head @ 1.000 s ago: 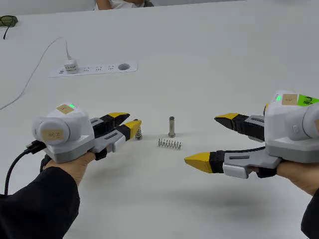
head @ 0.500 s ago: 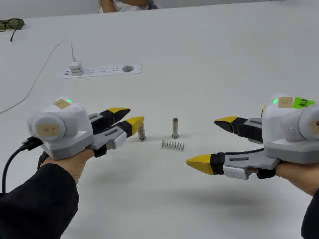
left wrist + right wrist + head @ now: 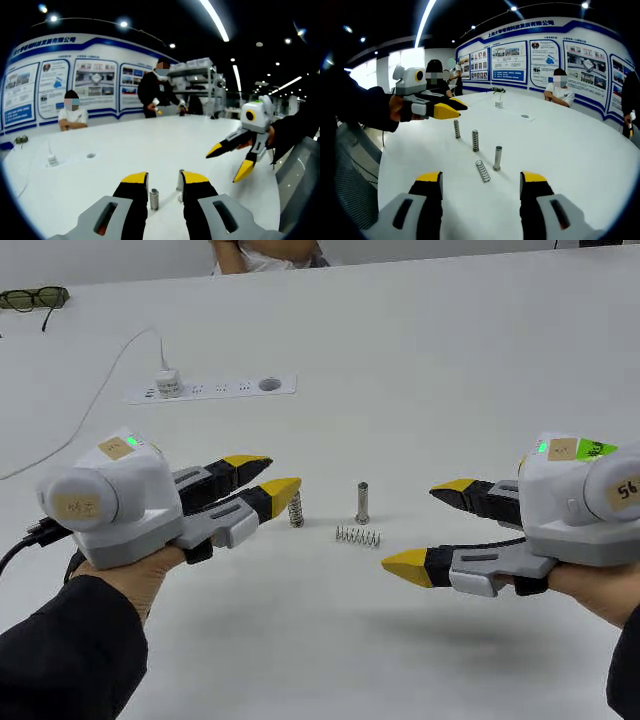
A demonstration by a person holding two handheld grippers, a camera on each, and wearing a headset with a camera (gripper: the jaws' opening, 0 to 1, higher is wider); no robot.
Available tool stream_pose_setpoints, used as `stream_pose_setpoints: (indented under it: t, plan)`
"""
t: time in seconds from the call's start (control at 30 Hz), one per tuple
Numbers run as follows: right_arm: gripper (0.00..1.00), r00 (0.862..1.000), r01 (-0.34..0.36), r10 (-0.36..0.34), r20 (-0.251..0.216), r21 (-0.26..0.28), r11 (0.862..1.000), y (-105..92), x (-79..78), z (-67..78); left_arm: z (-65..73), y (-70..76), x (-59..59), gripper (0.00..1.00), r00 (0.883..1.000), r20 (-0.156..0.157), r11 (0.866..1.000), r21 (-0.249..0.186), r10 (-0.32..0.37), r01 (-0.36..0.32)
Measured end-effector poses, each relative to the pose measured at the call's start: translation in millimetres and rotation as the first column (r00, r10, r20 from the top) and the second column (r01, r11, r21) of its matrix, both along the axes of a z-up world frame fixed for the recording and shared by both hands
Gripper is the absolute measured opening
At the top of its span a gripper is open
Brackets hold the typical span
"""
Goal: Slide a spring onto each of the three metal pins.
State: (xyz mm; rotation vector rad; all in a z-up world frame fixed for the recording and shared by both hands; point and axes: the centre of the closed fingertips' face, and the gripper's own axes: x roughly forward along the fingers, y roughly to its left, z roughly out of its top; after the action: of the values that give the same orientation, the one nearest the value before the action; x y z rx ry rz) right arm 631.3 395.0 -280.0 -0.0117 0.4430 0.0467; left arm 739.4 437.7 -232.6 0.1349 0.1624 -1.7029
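Head view: a white table [image 3: 480, 360], with two hands each holding a yellow-tipped two-jaw gripper, the pair facing each other across a small cluster of parts. The left gripper [image 3: 272, 472] hovers above the tabletop, its jaws slightly parted and gripping nothing. Just beyond its tips stands a sprung pin [image 3: 296, 508], a metal pin already wearing its spring. To that pin's right a bare pin [image 3: 362, 502] stands upright, with a loose spring [image 3: 358, 535] lying on its side near the foot.

The right gripper [image 3: 420, 525] is spread wide and empty, with its jaws pointing toward the bare pin and loose spring. It looks ready to reach in for the spring, which would explain the wide spread.

Right gripper view, looking along those jaws, shows a second sprung pin [image 3: 456, 128] standing farther off, near the left gripper's tips. That makes two of the three pins dressed, so by my reading one pairing remains.

The spring lies flat, so it probably has to be lifted and tipped upright before it will slide over the pin. The left gripper, unloaded and close by, seems well placed to steady the pin (a slim post that may topple if nudged).

Farther back lie a white power strip [image 3: 210, 388] with one plug in it, and a pair of glasses [image 3: 30, 298] near the far edge.
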Motion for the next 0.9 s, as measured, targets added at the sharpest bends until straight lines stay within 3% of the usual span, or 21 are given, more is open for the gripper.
stream_pose_setpoints:
  t: [0.4, 0.9]
  plan:
    - [0.54, 0.999, -0.027, 0.027, -0.039, -0.013, 1.0, -3.0, 8.5, -14.2, 1.9, 19.7, -15.7, 0.25, 0.999, -0.018, 0.999, 0.009, -0.04, 0.04]
    - [0.35, 0.992, -0.081, 0.076, -0.103, -0.042, 0.996, -5.3, 26.1, -35.9, -9.3, 36.1, -25.0, 0.22, 0.998, -0.023, 0.997, 0.036, -0.062, 0.062]
